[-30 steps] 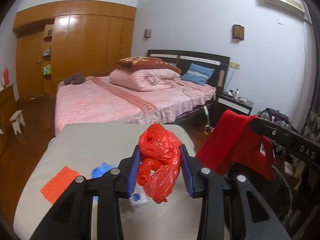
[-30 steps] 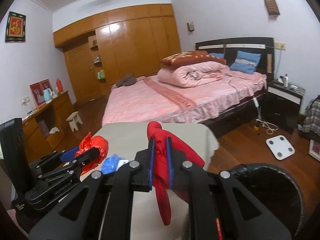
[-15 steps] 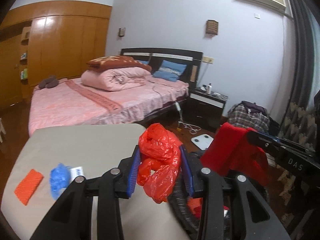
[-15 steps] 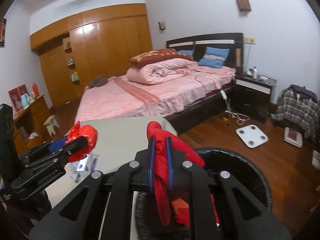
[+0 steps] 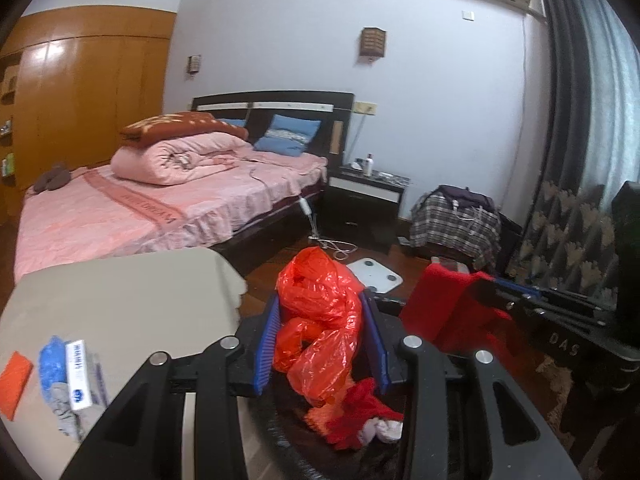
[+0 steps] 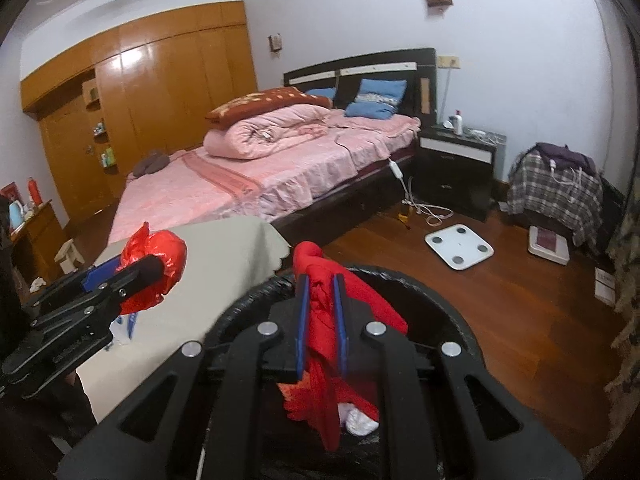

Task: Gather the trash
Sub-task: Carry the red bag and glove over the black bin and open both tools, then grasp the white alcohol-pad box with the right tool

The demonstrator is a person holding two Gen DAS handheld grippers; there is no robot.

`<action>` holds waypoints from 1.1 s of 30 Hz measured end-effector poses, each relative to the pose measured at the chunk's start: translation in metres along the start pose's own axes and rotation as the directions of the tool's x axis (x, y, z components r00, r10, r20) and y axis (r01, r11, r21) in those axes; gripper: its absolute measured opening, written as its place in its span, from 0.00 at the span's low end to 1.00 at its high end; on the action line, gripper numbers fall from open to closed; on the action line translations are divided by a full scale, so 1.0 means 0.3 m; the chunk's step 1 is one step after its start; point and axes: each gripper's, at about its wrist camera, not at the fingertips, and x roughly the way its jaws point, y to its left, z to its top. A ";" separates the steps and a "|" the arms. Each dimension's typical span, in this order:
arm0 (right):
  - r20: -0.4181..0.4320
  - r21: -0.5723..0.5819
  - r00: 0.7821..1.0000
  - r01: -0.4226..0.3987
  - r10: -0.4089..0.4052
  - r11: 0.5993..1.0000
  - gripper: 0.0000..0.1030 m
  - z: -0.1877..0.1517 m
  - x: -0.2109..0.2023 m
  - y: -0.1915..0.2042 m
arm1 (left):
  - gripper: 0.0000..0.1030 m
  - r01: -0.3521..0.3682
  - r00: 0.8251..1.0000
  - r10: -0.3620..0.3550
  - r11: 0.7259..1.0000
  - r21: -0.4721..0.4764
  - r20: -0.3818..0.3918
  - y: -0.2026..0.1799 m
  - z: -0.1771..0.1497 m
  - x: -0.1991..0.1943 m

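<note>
left claw (image 5: 322, 338): black arms, blue pads | right claw (image 6: 321, 318): same (silver screws)

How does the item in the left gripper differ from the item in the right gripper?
The orange-red plastic bag is glossy, crinkled film; the red cloth is matte fabric. The bag fills wide-set jaws of the left gripper; the cloth sits between narrow jaws of the right gripper, which are opening. Both hang over the black bin.

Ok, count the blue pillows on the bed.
2: one blue pillow against the headboard's right half, another peeking out behind the folded quilt. More may be hidden.
</note>
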 end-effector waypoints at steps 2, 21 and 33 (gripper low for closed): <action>-0.005 0.011 1.000 0.025 -0.025 1.000 0.16 -0.014 0.003 -0.027 | 0.42 0.030 1.000 -0.030 1.000 0.001 -0.008 -0.015 -0.008 0.019; 0.034 0.060 0.999 0.016 -0.018 0.998 0.94 -0.044 0.046 0.075 | 0.94 -0.200 0.979 0.202 0.978 -0.052 0.031 0.245 -0.061 -0.095; -0.060 -0.081 0.979 -0.199 0.194 0.977 0.94 -0.064 0.264 0.560 | 0.94 -0.486 0.873 0.487 0.867 -0.109 -0.022 0.637 -0.214 -0.254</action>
